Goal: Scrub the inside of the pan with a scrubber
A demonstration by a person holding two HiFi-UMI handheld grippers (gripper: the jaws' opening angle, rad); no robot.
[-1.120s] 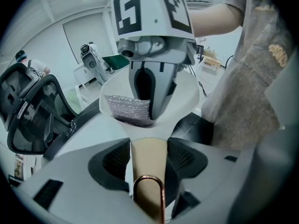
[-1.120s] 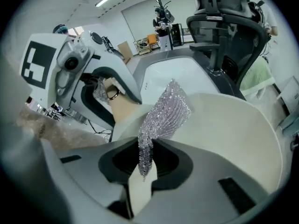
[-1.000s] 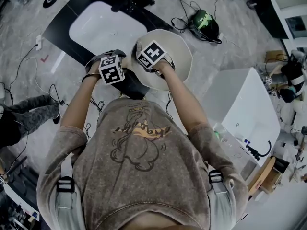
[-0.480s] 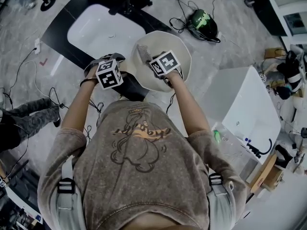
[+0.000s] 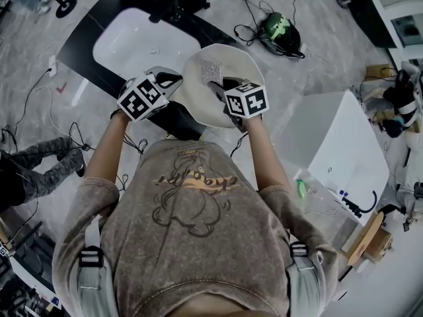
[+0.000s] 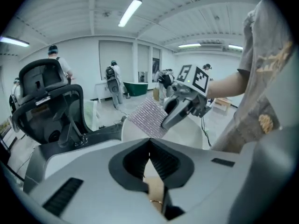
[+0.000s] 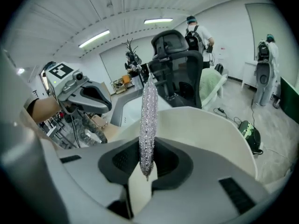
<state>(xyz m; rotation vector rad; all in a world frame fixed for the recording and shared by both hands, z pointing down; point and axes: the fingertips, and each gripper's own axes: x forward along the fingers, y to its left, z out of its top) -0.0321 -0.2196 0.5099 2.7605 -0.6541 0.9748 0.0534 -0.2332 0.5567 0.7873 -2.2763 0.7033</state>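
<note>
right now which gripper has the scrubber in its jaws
The right gripper, clamped on the silvery mesh scrubber over the pan; the left gripper's jaws have just closed on nothing.

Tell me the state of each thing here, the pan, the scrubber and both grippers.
Pan: open side up, gripped by neither gripper.
Scrubber: clamped by one edge, held over the pan.
Right gripper: shut on the scrubber.
Left gripper: shut, jaws just closed, nothing between them.
</note>
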